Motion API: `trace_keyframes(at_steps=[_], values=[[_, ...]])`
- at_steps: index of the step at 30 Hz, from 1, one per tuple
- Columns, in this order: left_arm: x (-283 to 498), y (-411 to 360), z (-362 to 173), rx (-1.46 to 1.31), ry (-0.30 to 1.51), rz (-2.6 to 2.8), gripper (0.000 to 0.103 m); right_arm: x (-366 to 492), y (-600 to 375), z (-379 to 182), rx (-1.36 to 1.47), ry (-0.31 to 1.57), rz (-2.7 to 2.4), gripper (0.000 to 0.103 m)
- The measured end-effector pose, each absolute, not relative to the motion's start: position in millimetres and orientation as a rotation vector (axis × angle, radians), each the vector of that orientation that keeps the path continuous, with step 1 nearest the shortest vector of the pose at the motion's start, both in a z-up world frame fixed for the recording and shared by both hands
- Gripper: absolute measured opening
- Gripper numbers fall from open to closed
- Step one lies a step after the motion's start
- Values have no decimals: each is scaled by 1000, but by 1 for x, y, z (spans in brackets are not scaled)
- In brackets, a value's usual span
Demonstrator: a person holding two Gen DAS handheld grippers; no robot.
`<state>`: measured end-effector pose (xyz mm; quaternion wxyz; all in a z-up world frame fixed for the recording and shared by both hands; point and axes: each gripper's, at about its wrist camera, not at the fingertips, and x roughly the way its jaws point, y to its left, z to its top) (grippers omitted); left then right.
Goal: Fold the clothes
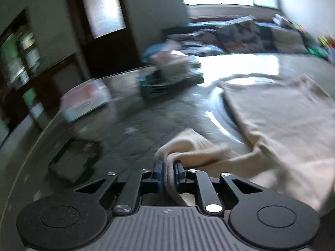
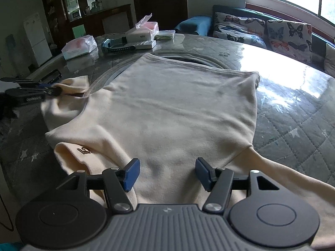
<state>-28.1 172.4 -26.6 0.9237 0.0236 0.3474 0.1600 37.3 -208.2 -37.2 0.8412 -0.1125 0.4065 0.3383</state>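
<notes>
A cream shirt (image 2: 171, 113) lies spread on the grey quilted table (image 2: 293, 125), one end folded over near the front. In the left wrist view my left gripper (image 1: 169, 172) is shut on a bunched cream sleeve (image 1: 194, 148) of that shirt (image 1: 282, 121). The right wrist view shows the same left gripper (image 2: 55, 90) at the far left, pinching the sleeve (image 2: 71, 87). My right gripper (image 2: 166, 173) is open, hovering over the near part of the shirt with only flat cloth below its blue pads (image 2: 132, 173). A small dark logo (image 2: 83, 150) shows near the front left.
Tissue packs (image 2: 80, 47), white boxes (image 2: 139, 34) and a blue strap (image 2: 117, 46) crowd the table's far left. A sofa with butterfly cushions (image 2: 272, 33) runs behind the table under a bright window. A round recess (image 2: 184, 59) in the tabletop shows beyond the shirt.
</notes>
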Motion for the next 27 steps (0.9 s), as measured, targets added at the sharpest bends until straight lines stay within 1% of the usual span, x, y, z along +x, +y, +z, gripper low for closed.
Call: trace_keyframes(at_steps=[2, 3, 8, 11, 12, 13, 15, 16, 17, 20, 21, 22, 24, 25, 26, 27], values=[[-42, 186, -24, -32, 698, 374, 11, 37, -208, -37, -243, 857, 714, 60], [-49, 192, -23, -66, 692, 400, 5, 36, -208, -37, -243, 857, 714, 60], [-82, 220, -31, -216, 709, 486, 6, 36, -208, -37, -245, 856, 715, 61], [-92, 229, -33, -237, 720, 500, 10, 36, -208, -37, -250, 856, 715, 61], [-94, 229, -32, -238, 718, 501, 15, 36, -207, -37, -253, 856, 715, 62], [-95, 229, -30, -238, 716, 498, 21, 36, -207, -38, -255, 856, 715, 62], [-95, 229, -27, -234, 707, 502, 46, 36, -207, -37, -253, 856, 715, 62], [-95, 229, -26, -230, 702, 506, 50, 36, -207, -37, -252, 857, 715, 62], [-93, 229, -26, -221, 698, 507, 51, 36, -207, -37, -251, 857, 715, 62], [-81, 229, -32, -167, 717, 517, 49, 36, -207, -37, -252, 858, 714, 62], [-76, 229, -35, -148, 725, 521, 43, 35, -207, -37, -257, 858, 715, 62], [-72, 229, -38, -128, 733, 524, 43, 35, -207, -37, -257, 858, 714, 62], [-63, 228, -41, -82, 738, 522, 31, 33, -208, -35, -250, 856, 715, 62], [-58, 228, -41, -62, 740, 522, 27, 32, -207, -33, -247, 853, 719, 62], [-53, 228, -41, -43, 744, 522, 20, 31, -207, -31, -243, 849, 724, 62], [-48, 229, -42, -27, 748, 523, 18, 29, -204, -27, -241, 838, 738, 62]])
